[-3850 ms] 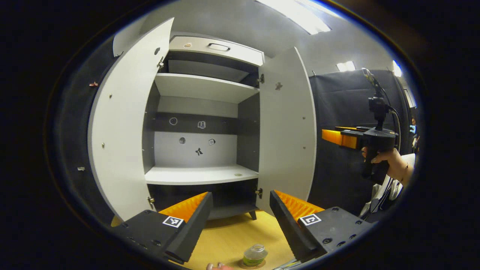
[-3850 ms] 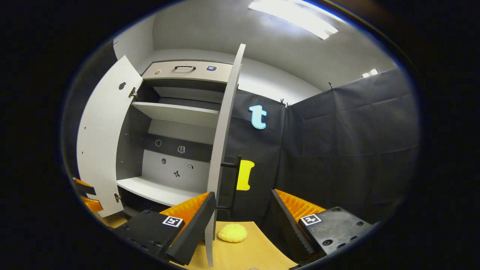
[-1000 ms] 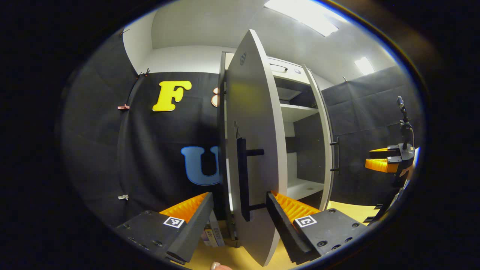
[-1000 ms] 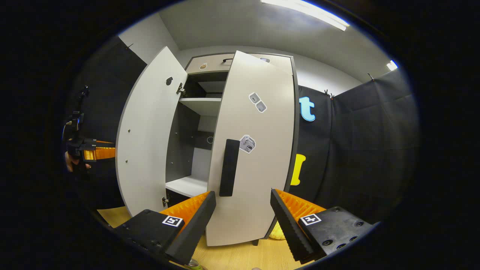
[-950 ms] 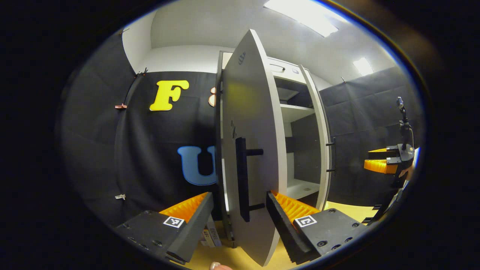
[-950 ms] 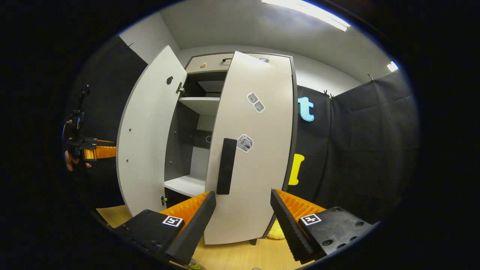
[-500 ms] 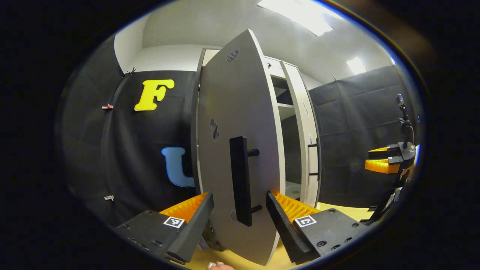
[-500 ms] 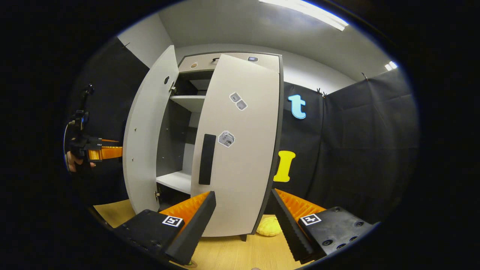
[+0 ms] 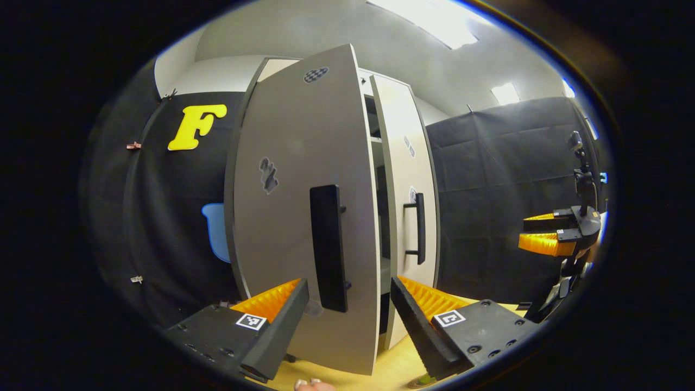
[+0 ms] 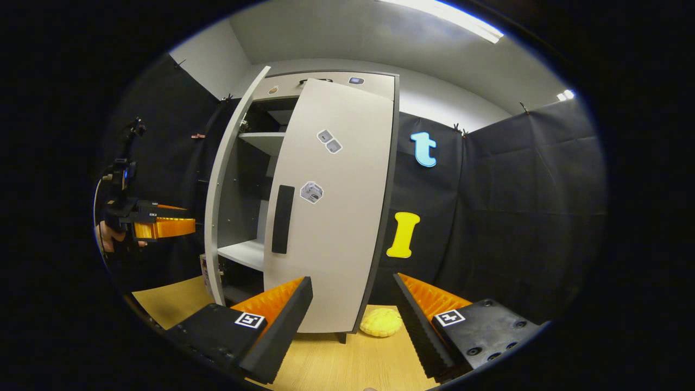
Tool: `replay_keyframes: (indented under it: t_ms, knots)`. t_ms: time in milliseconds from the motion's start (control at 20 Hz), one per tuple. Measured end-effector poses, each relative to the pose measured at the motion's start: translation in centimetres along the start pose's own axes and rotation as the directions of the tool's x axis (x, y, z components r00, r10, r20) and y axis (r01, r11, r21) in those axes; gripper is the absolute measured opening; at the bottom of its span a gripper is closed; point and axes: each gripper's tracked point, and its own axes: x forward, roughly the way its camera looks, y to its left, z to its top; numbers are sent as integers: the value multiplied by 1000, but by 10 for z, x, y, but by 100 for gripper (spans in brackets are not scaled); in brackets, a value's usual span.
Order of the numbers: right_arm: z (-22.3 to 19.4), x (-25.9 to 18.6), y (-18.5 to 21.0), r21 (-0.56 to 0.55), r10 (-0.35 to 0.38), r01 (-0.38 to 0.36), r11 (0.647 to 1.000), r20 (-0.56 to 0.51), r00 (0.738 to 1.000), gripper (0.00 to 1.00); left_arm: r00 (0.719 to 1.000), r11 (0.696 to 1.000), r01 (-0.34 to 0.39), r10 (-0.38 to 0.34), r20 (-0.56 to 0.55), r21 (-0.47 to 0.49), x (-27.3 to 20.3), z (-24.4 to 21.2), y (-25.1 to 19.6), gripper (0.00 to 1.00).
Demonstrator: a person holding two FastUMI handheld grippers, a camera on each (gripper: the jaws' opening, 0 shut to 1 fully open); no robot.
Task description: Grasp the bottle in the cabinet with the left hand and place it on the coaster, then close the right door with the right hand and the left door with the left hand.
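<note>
Between the spread fingers of the left claw [image 9: 347, 320], which grips nothing, the left door [image 9: 304, 217] stands nearly shut, its black bar handle [image 9: 327, 247] just ahead. The right claw [image 10: 353, 320] is also open and empty, over the counter [image 10: 347, 364]. Beyond it the right door [image 10: 336, 206] stands almost closed. Both doors look stiff and light on their hinges; push the flat face beside the handle. Farther in, the cabinet [image 10: 244, 179] shelves look bare where visible. Bottle's position: cannot tell.
</note>
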Motion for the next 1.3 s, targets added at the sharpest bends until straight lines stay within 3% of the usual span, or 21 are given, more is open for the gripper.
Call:
replay_keyframes:
  t_ms: [100, 450, 700, 950, 1300]
  knots:
    - [1, 2, -3, 20, -1, 1, 1000, 7, 1000, 97, 1000, 1000, -5, 5, -1, -11, -2, -1, -3, 99]
    - [-6, 5, 9, 14, 22, -22, 1000, -34, 999, 97, 997, 998, -27, 30, 65, -48, -16, 15, -7, 96]
    - [2, -1, 14, 37, 12, -11, 999, -13, 1000, 98, 998, 999, -31, 32, 49, -27, -6, 10, -21, 96]
    - [4, -4, 19, 45, -6, 7, 999, -4, 1000, 97, 997, 997, 29, -24, 69, -76, -1, 13, -40, 96]
    - [10, -5, 41, -42, 14, -12, 999, 33, 999, 97, 997, 995, -4, 12, 72, -104, -5, 13, -29, 96]
